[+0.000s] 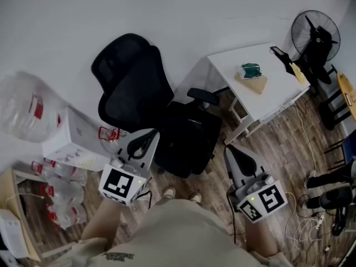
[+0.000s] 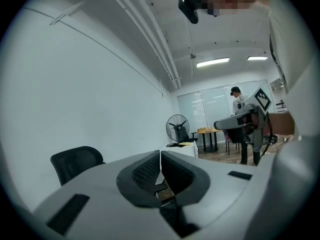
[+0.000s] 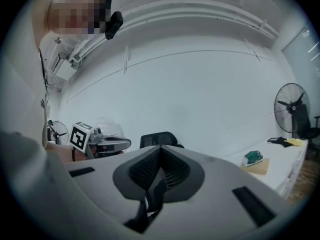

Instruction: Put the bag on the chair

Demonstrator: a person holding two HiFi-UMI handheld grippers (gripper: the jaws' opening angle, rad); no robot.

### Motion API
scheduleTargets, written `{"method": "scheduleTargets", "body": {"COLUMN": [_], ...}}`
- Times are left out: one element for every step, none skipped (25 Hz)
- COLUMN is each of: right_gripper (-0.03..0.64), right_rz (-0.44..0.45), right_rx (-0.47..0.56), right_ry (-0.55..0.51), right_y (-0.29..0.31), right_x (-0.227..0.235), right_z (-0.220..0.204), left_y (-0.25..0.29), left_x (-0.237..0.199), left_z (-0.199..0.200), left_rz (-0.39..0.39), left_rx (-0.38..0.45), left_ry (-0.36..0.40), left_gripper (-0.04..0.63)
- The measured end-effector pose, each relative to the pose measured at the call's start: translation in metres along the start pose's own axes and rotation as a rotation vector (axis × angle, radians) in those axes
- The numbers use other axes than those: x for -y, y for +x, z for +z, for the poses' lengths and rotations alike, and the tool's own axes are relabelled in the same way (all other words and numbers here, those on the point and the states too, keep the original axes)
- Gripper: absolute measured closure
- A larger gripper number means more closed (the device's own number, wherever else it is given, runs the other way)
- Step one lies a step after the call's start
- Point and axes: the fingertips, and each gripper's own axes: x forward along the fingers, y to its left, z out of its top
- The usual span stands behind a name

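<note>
Against the white wall stands the black chair (image 1: 136, 90), with the white bench (image 1: 278, 88) just beside it on the wood floor (image 1: 283, 149). Only the head view shows a large clear plastic sack (image 1: 22, 107) and a white box (image 1: 75, 141) at the left. Only the left gripper view shows a distant person (image 2: 237, 101) by glazed panels. A fan (image 1: 315, 32) stands beyond the bench. What appears to be the bag (image 1: 251, 70), green, lies on a tan sheet (image 1: 255, 84) on the bench, well apart from the chair. The left gripper (image 1: 147, 137) and right gripper (image 1: 232, 152) are held low before the chair. Both have their jaws fully together, with nothing between them.
</note>
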Motion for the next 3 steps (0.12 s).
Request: {"method": "scheduleTargets", "body": {"right_gripper": [0.595,0.595,0.595], "right_rz": [0.004,0.007,0.009], "right_rx": [-0.001,-0.003,-0.004], "right_ry": [0.001,0.002,0.003], "right_y": [0.0006,0.0013,0.0020], "right_x": [-0.0009,-0.0017,-0.0023], "right_z": [-0.0001,0.0000,0.0003], "left_y": [-0.0002,-0.0004,-0.0005], "left_x": [-0.0010,-0.0020,-0.0030], "left_z": [0.0009,0.0018,0.0029], "left_rz": [0.001,0.002,0.002], "left_rx": [0.001,0.002,0.003], "left_ry": [0.004,0.006,0.008], "left_gripper": [0.571,0.571,0.571]}}
